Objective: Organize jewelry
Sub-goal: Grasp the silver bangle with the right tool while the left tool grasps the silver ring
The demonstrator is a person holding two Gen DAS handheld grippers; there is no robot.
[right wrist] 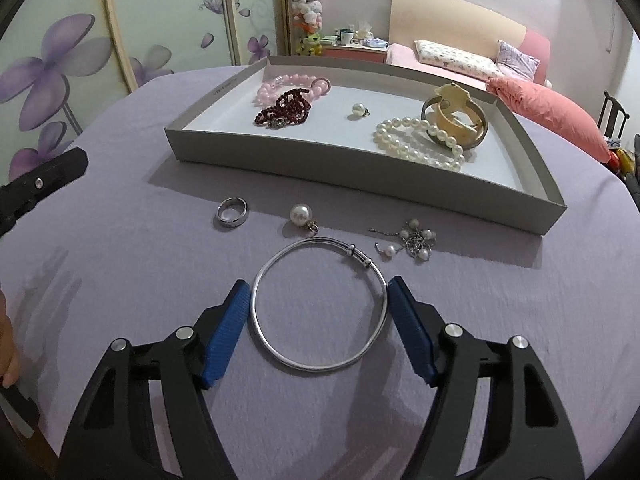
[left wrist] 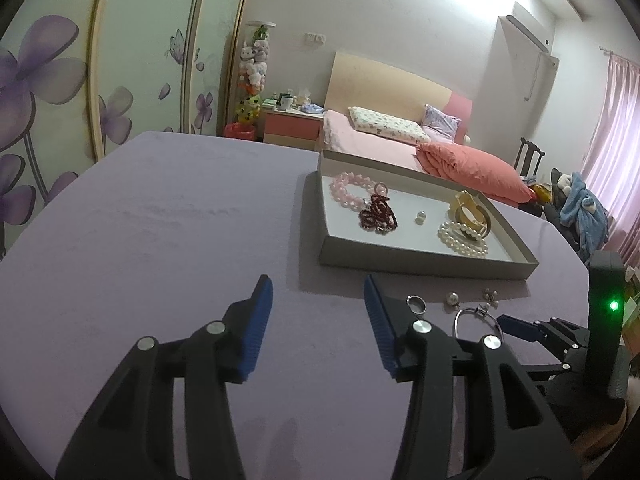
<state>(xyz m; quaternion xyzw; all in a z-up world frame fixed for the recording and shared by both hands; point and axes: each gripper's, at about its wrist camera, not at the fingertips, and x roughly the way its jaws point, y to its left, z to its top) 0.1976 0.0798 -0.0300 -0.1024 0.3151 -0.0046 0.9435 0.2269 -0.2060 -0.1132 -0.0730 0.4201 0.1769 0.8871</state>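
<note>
A grey tray (right wrist: 360, 184) (left wrist: 420, 258) on the purple table holds a pink bead bracelet (right wrist: 272, 90), a dark red bead string (right wrist: 286, 110), a pearl earring (right wrist: 358, 110), a pearl bracelet (right wrist: 416, 148) and a cream bangle (right wrist: 456, 116). In front of it lie a silver ring (right wrist: 232, 212), a pearl pendant (right wrist: 301, 214), a pearl cluster (right wrist: 416, 240) and a silver bangle (right wrist: 320, 304). My right gripper (right wrist: 319, 292) is open, its fingers on either side of the silver bangle. My left gripper (left wrist: 319, 290) is open and empty, left of the ring (left wrist: 416, 303).
The purple cloth-covered table (right wrist: 120, 240) fills both views. Behind it are a bed with pink bedding (left wrist: 400, 140), a nightstand (left wrist: 292, 124) and a floral wardrobe (left wrist: 60, 92). The right gripper's body (left wrist: 560, 332) shows at the right of the left wrist view.
</note>
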